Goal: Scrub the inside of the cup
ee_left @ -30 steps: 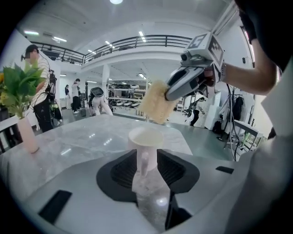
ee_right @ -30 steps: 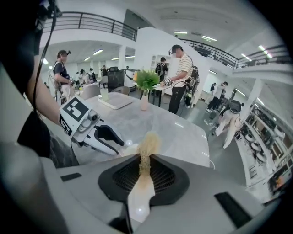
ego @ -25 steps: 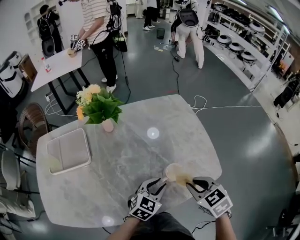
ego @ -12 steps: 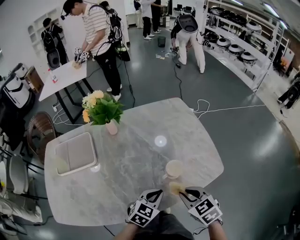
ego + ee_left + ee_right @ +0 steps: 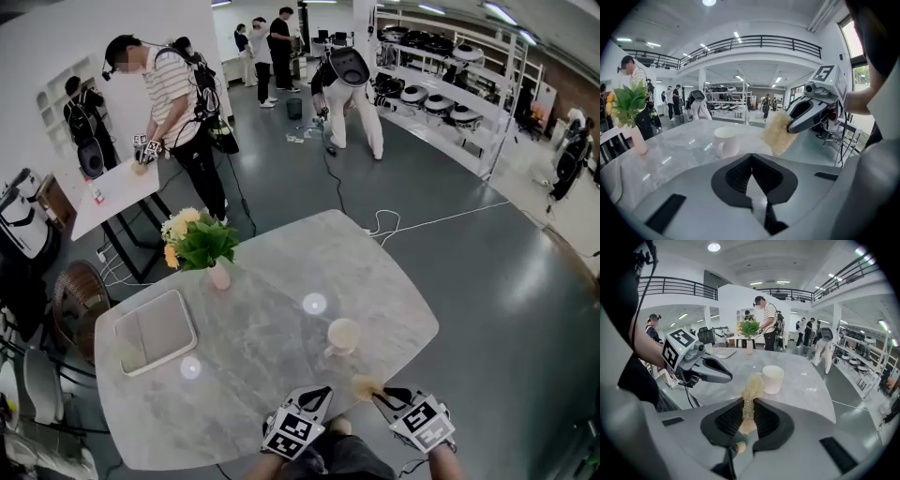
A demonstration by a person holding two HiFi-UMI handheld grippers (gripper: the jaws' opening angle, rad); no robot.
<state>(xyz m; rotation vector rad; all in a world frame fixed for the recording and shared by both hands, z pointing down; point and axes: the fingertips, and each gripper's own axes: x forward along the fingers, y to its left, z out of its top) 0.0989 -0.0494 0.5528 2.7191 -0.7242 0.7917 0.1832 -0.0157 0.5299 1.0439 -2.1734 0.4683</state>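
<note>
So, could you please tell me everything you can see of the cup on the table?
The cup is a plain cream-white mug, seemingly ceramic, with one loop handle on its near left. It stands upright, mouth open, on the grey marbled table, toward its near right side. Only the table touches it.

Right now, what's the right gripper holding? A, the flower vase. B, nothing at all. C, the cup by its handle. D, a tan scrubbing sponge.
D: in the right gripper view, the right gripper has its jaws clamped on the tan scrubbing sponge, while the cup stands free on the table beyond it.
</note>
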